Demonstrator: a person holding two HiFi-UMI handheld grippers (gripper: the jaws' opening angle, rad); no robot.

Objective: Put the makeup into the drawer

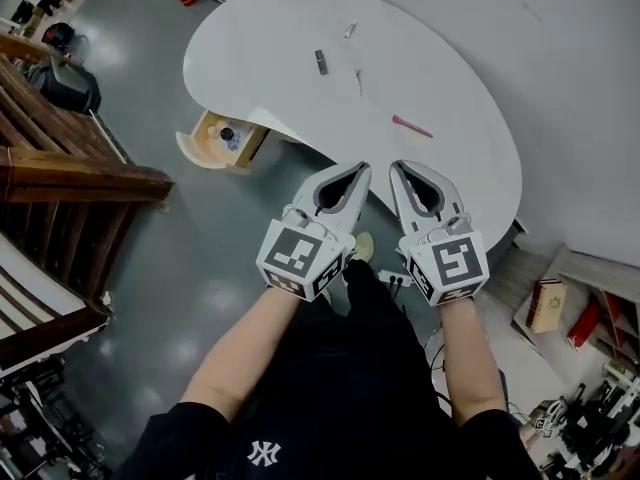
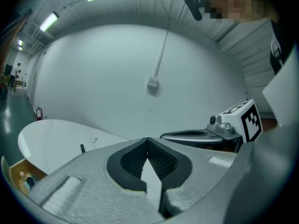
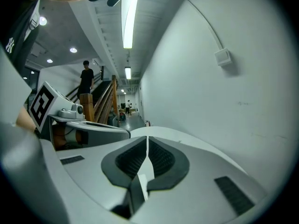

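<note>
Several makeup pieces lie on the white curved table [image 1: 450, 88]: a pink stick [image 1: 412, 126], a dark tube [image 1: 320, 61], a small silver piece [image 1: 350, 30] and a thin light stick [image 1: 358, 78]. A wooden drawer [image 1: 215, 153] stands pulled open at the table's left end, with small items inside. My left gripper [image 1: 364, 167] and right gripper [image 1: 394, 166] hover side by side over the table's near edge, both shut and holding nothing. In the left gripper view the shut left gripper [image 2: 147, 139] points over the table [image 2: 51, 139], with the dark tube [image 2: 82, 148] and drawer [image 2: 18, 178] at lower left.
A wooden staircase [image 1: 60, 168] rises at the left across grey floor. Shelves with boxes [image 1: 560, 303] stand at the lower right. The right gripper view shows the shut right gripper [image 3: 147, 138], a white wall and a person [image 3: 86, 78] far down the corridor.
</note>
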